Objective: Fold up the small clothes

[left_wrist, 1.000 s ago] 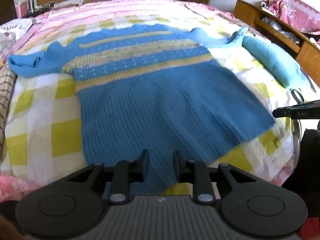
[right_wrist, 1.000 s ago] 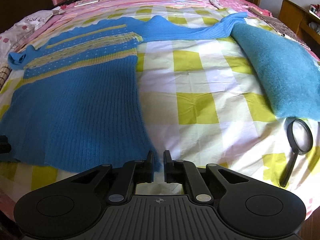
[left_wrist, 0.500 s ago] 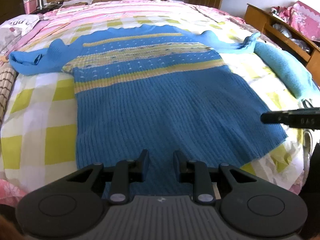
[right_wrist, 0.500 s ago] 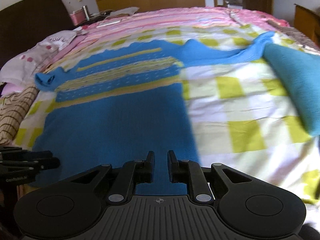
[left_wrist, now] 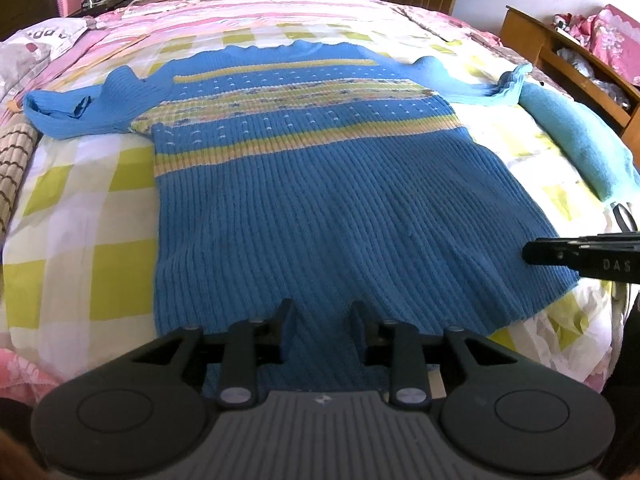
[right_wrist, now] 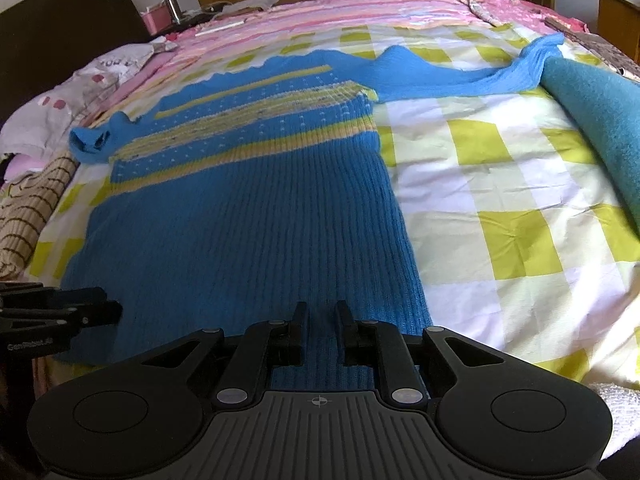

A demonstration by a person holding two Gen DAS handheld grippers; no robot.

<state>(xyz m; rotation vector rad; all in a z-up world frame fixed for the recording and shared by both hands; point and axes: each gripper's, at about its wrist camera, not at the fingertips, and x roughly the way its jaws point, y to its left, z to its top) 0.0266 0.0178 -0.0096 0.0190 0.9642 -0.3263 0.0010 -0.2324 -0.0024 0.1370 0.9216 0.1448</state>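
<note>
A blue knit sweater [left_wrist: 320, 208] with yellow stripes lies flat on the bed, hem towards me, both sleeves spread out; it also shows in the right wrist view [right_wrist: 248, 216]. My left gripper [left_wrist: 322, 310] is open and hovers over the hem near its middle. My right gripper [right_wrist: 320, 312] is open with a narrower gap, over the hem's right part. Neither holds cloth. The right gripper shows side-on in the left wrist view [left_wrist: 532, 250], and the left gripper shows at the left edge of the right wrist view [right_wrist: 116, 312].
A yellow-checked sheet [right_wrist: 500, 184] covers the bed over pink bedding [left_wrist: 280, 4]. A teal folded blanket [right_wrist: 592, 120] lies on the right. A brown striped garment [right_wrist: 24, 208] lies at the left. A wooden cabinet [left_wrist: 560, 60] stands at the right.
Both grippers have shifted left along the hem and pulled back slightly. The right gripper has gone from the sweater's right corner to over the hem, and its fingers have spread a little.
</note>
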